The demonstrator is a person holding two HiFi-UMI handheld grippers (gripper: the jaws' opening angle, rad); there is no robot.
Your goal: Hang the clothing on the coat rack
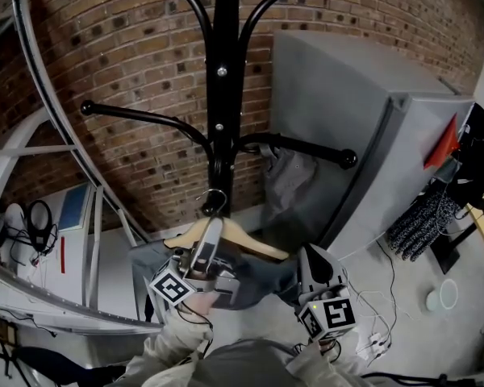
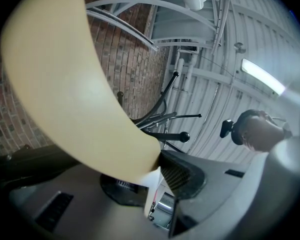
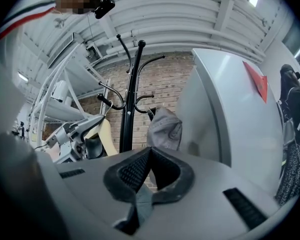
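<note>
At the far left of the head view, curved white metal rails (image 1: 44, 95) run down in front of the red brick wall (image 1: 129, 47). In the lower centre-left, the left gripper (image 1: 210, 240) points upward, and its jaws are clamped on the pale wooden clothes hanger (image 1: 254, 244); the left gripper view shows the hanger's broad cream arm running straight into the pads. The hanger's metal hook (image 1: 214, 200) sits right in front of the pole of the tall black metal coat rack (image 1: 223, 95), below its lower arms, and on none of them; whether it touches the pole cannot be made out. The dark grey clothing (image 1: 266, 274) drapes from the hanger, low in the frame, between the two grippers. Just to its right, the right gripper (image 1: 308, 263) lies level with its jaws closed together on a fold of that grey cloth, as the right gripper view shows. Above it, a lighter grey garment (image 1: 289, 180) hangs on the rack's lower right arm, beside the large grey metal cabinet (image 1: 363, 135) filling the right of the frame.
</note>
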